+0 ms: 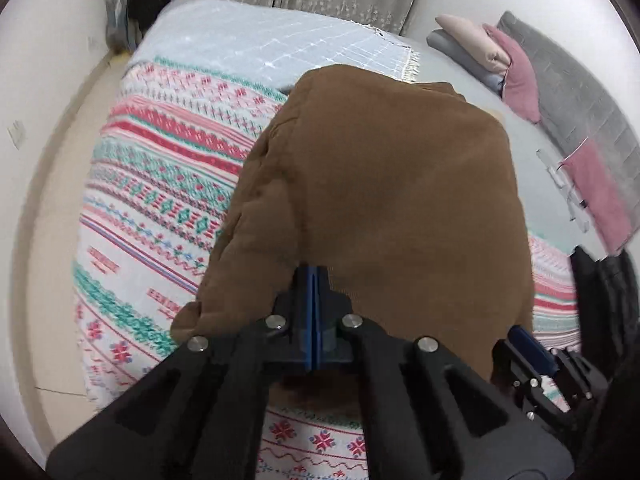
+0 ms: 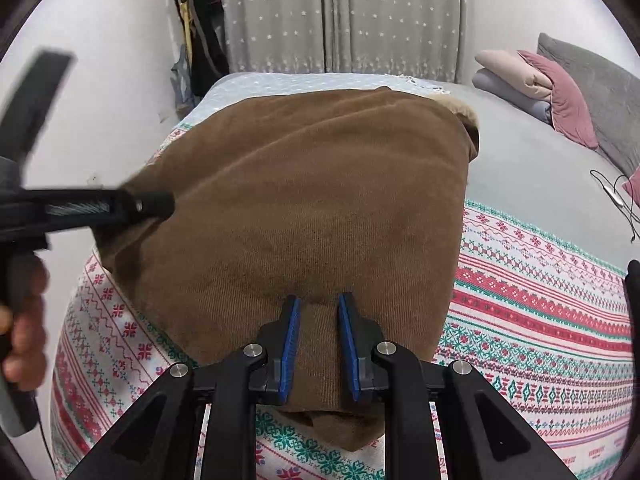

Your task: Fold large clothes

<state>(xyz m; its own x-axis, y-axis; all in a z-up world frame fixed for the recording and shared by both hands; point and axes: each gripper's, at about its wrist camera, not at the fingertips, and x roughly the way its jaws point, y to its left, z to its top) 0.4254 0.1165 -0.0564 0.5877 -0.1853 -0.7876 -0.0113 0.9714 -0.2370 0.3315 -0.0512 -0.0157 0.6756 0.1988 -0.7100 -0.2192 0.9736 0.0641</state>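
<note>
A large brown corduroy garment lies folded over on the patterned bedspread; it also shows in the right wrist view. My left gripper is shut on the garment's near left edge, its blue pads pressed together. It shows from the side in the right wrist view, pinching the garment's left edge. My right gripper has its blue pads a little apart around a fold of the garment's near edge, with cloth between them. It shows at the lower right in the left wrist view.
The patterned bedspread covers the near bed. A pale blue blanket lies behind it. Pillows and folded bedding sit at the right by the grey headboard. Grey curtains hang at the back. A cable lies at the right.
</note>
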